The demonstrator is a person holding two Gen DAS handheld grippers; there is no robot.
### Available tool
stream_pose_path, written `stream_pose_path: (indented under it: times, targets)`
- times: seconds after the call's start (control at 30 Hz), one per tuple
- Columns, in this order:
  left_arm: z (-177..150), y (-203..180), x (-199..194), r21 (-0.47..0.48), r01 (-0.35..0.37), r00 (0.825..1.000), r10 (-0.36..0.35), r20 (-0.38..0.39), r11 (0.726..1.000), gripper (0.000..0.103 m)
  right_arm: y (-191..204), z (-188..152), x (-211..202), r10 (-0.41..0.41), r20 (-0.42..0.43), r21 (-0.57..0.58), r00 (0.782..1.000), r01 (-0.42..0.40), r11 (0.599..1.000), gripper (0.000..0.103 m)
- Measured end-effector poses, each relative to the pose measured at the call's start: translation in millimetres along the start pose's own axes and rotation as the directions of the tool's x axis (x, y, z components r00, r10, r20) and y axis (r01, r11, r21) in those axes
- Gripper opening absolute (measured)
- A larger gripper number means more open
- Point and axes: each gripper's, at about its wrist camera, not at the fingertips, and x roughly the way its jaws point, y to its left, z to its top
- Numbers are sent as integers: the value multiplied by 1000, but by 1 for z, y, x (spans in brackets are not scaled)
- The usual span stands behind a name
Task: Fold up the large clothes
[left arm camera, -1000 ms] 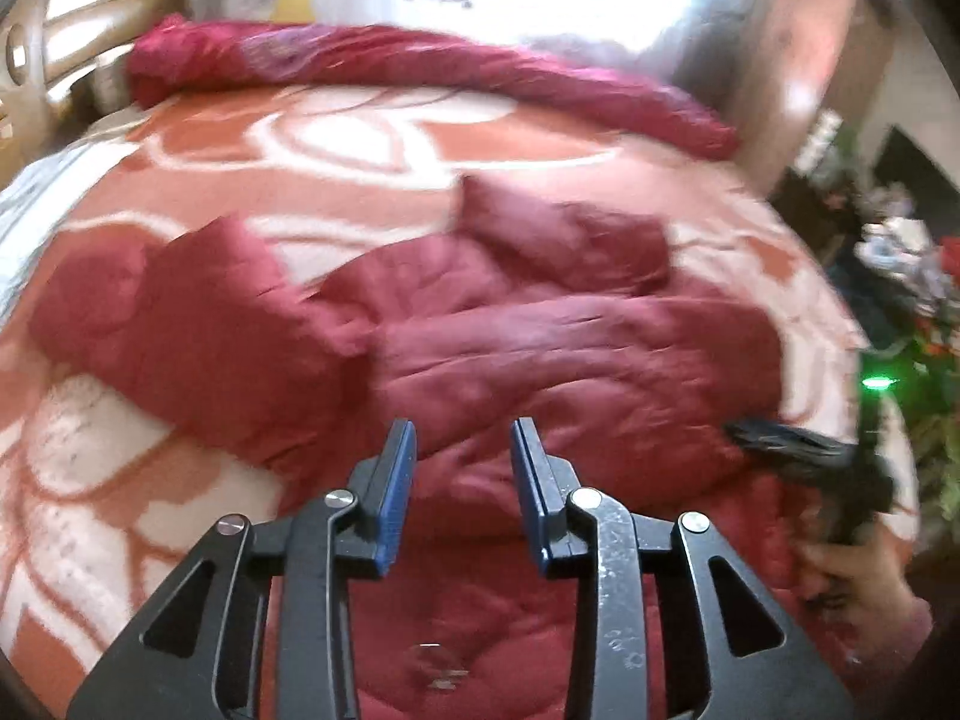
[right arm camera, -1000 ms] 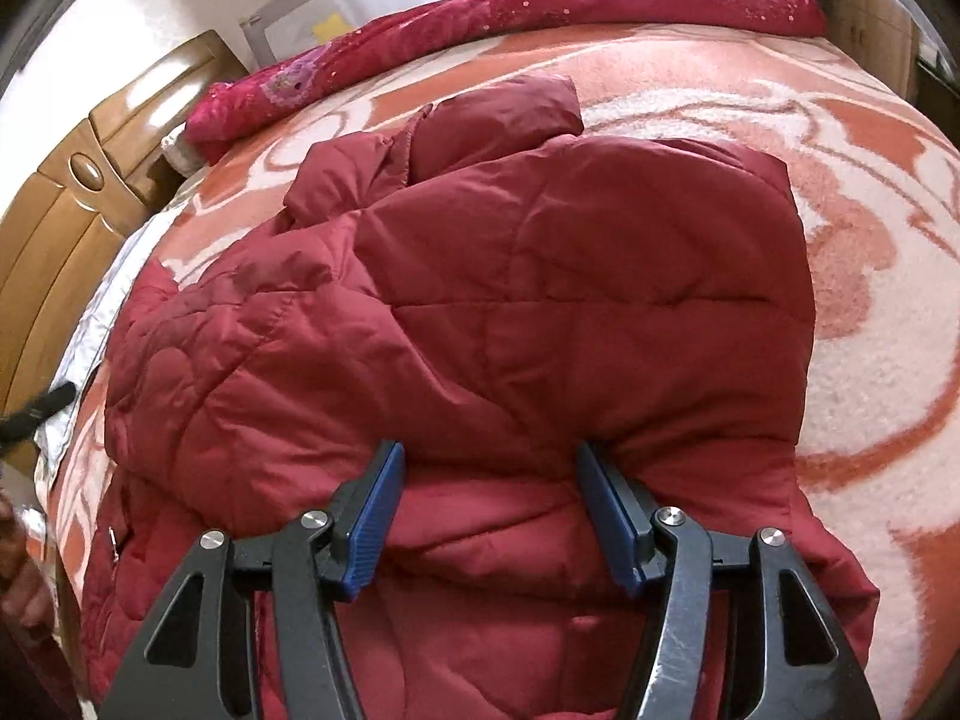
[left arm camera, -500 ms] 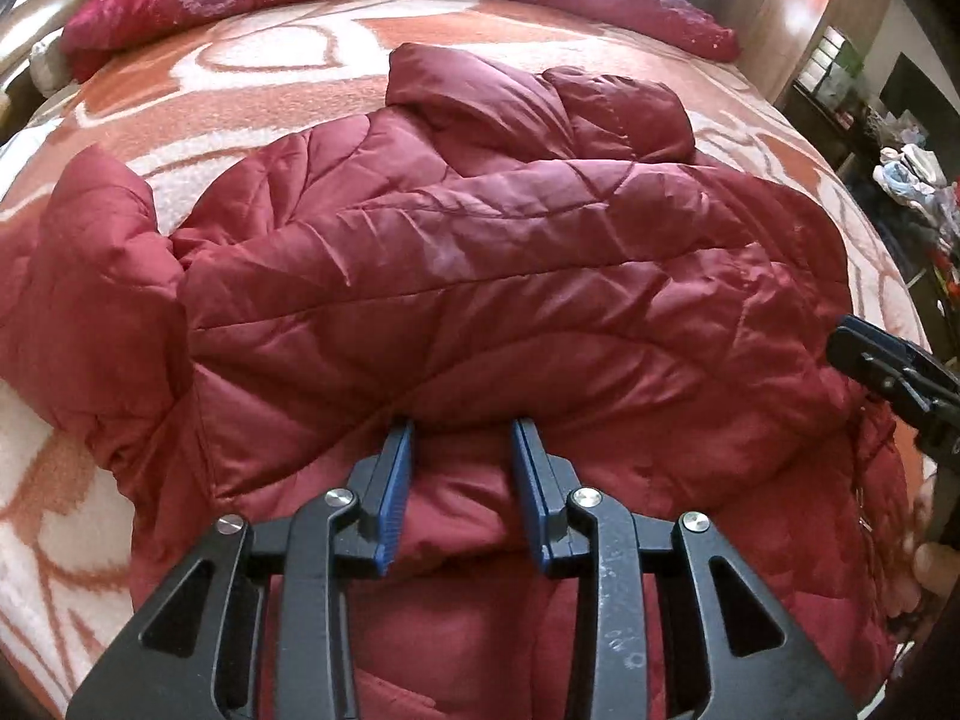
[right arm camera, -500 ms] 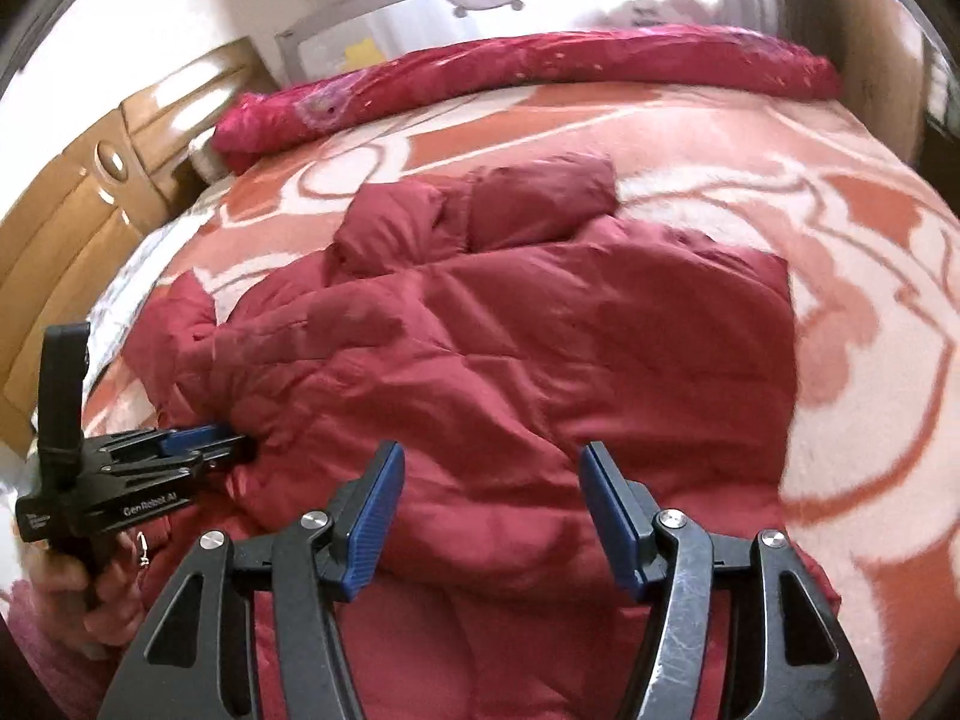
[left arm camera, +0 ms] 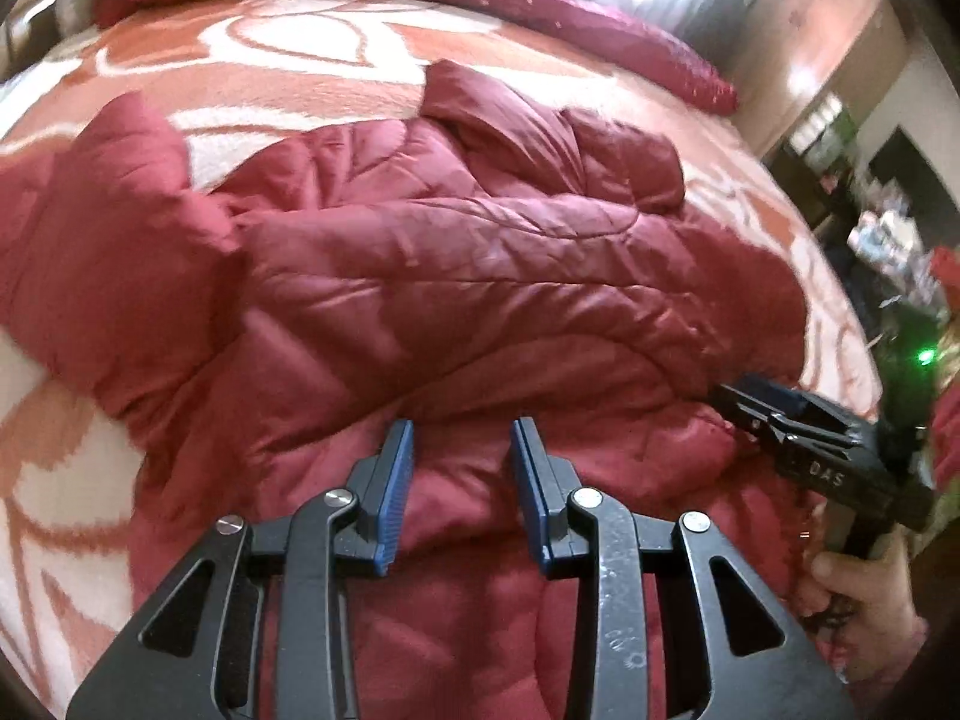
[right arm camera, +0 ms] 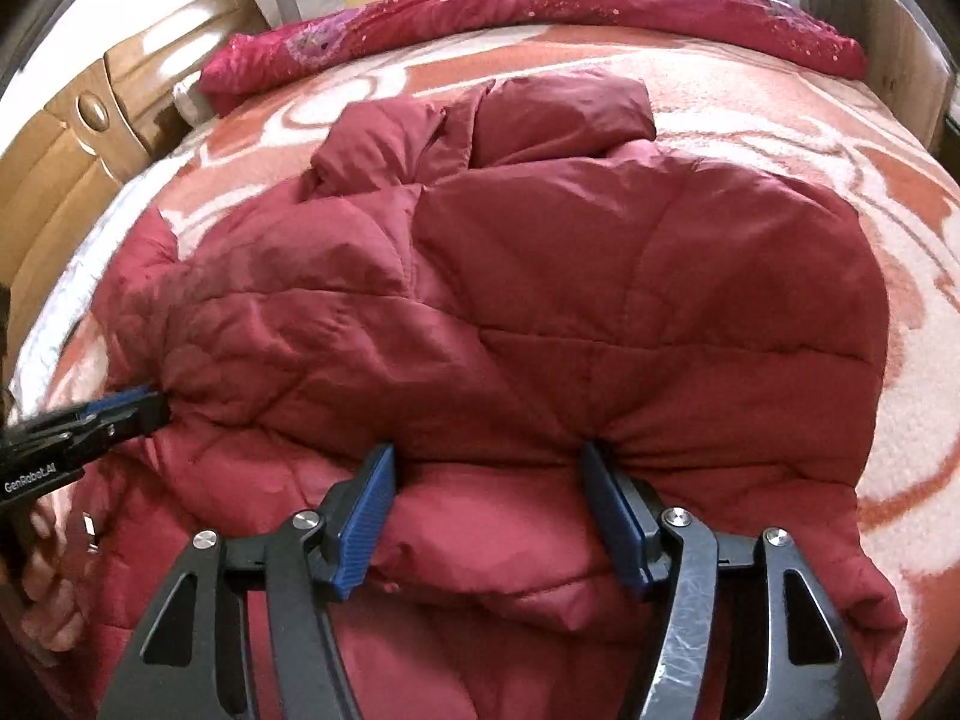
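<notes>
dark red quilted puffer jacket (right arm camera: 600, 300) soft, bulky, slick; left gripper (left arm camera: 461, 468) clamps folded hem, right gripper (right arm camera: 486, 510) easing open around hem bunch

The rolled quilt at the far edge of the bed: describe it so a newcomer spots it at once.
Start at the bed with its orange-and-white blanket. Along its far edge lies the rolled quilt, a long magenta bolster. Unlike the plain dark red puffer jacket nearer the camera, it carries small speckles and a purple patch.
</notes>
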Motion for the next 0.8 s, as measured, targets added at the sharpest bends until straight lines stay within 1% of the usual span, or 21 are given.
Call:
stream_pose_path:
  times: [0.07, 0.2, 0.33, 0.47, 0.57, 0.63, 0.67, 0.7, 0.77, 0.8]
  targets:
    - [-3, 11, -16, -27, 8, 1000, -7, 19, 1000, 32, 2, 0, -12, 21, 18, 16, 1000, -21, 1000, 65]
    - [-7, 38, -40, -80, -20, 998, 26, 65, 997, 42, 13, -5, -38, 42, 62, 9, 997, -43, 999, 65]
    - [-9, 72, -52, -161, -30, 995, 45, 87, 987, 42, 25, -14, -57, 86, 80, 9, 993, -87, 996, 65]
    - [-13, 108, -59, -254, -25, 994, 51, 94, 967, 42, 39, -24, -71, 123, 83, -4, 989, -123, 992, 65]
    - [-17, 128, -63, -297, -27, 993, 60, 104, 954, 42, 49, -33, -80, 146, 80, -21, 986, -145, 989, 65]
    - [-18, 146, -68, -336, -20, 992, 62, 114, 942, 52, 56, -39, -84, 156, 74, -33, 985, -154, 988, 65]
    - [-18, 152, -69, -349, -17, 991, 63, 119, 937, 60, 59, -43, -87, 163, 70, -39, 984, -160, 986, 65]
    - [-18, 161, -72, -370, -15, 989, 68, 129, 929, 62, 61, -47, -88, 167, 68, -41, 984, -164, 986, 65]
    - [-16, 177, -75, -401, -19, 987, 82, 140, 916, 63, 65, -55, -91, 179, 59, -47, 982, -176, 983, 65]
    - [-14, 184, -76, -414, -20, 986, 87, 143, 910, 66, 66, -58, -92, 182, 56, -48, 982, -180, 983, 65]
